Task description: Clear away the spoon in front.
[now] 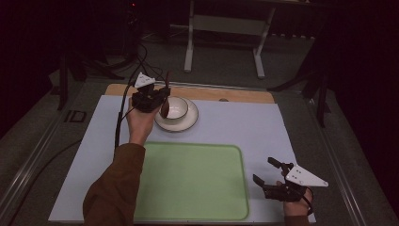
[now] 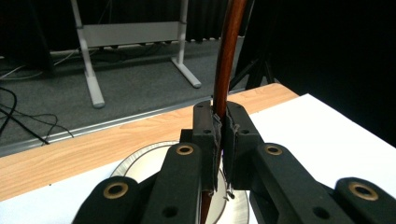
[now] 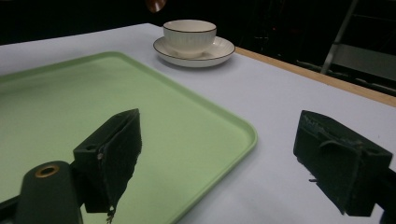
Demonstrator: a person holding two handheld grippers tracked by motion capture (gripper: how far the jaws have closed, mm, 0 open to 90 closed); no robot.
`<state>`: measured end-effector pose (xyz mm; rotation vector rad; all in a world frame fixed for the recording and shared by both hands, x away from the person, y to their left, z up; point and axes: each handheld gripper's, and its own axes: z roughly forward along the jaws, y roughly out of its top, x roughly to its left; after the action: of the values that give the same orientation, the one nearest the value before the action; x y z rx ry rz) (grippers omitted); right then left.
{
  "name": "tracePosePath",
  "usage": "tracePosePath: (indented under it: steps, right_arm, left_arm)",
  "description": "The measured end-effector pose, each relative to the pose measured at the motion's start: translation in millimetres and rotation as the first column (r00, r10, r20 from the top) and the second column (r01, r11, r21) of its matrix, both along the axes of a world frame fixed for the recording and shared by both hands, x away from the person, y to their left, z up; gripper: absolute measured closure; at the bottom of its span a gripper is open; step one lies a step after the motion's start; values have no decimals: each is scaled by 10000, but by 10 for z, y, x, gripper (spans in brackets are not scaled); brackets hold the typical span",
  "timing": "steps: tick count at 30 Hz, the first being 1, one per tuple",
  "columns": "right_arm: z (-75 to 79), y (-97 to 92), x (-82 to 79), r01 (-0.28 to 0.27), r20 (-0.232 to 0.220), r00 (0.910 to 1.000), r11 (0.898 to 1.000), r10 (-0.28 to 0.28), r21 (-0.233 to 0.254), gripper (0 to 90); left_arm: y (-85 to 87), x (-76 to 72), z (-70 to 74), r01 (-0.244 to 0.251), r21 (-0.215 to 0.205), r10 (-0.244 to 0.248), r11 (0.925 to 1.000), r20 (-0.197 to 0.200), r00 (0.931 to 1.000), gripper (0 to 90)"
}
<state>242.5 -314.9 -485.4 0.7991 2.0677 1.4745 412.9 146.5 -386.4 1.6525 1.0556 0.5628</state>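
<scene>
High view, items by size. Table (image 1: 235,94): rectangular, pale wood edge at 12 o'clock, covered by a smooth white mat (image 1: 244,127). Tray (image 1: 193,181): flat, matte light green, rounded corners and a low raised rim, at 6 o'clock on the mat. Saucer (image 1: 188,123): round, glossy white with a thin dark rim line, at 11 o'clock from the tray. Cup (image 1: 178,107): white, ribbed outside, dark-rimmed, standing upright in the saucer. Spoon (image 1: 165,101): dark reddish-brown, polished, slim curved handle and oval bowl.

Spoon orientation: long axis near vertical, handle up toward 12 o'clock, bowl down, hanging at the cup's 9 o'clock edge, above the saucer; whether it touches the cup cannot be told.

Left gripper (image 1: 160,96): black, jaws clamped tight on the spoon handle (image 2: 224,70), pads pressing both sides.

Right gripper (image 1: 263,172): black, jaws spread wide, nothing between them, resting at 3 o'clock from the tray, well apart from the cup.
</scene>
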Motion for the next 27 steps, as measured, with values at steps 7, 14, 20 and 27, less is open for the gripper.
tracePosePath:
  steps: [7, 14, 20, 27]
  right_arm:
    - [0, 4, -3, -2, -7, 10000, 10000, 2, -47, 149]
    - [-1, 17, -5, -8, 1, 10000, 10000, 8, -99, 149]
    - [-4, 22, -1, -35, 7, 10000, 9999, 36, -156, 149]
    - [-3, 22, -3, -30, 5, 10000, 9999, 30, -160, 149]
  left_arm:
    - [89, -203, 8, 133, 67, -133, 9999, -31, 9999, 851]
    - [198, -438, 61, 216, 15, -216, 9998, 46, 9998, 850]
    - [256, -634, 98, 349, -80, -348, 9994, 92, 9994, 849]
    - [295, -823, 77, 463, -217, -464, 9987, -24, 9989, 849]
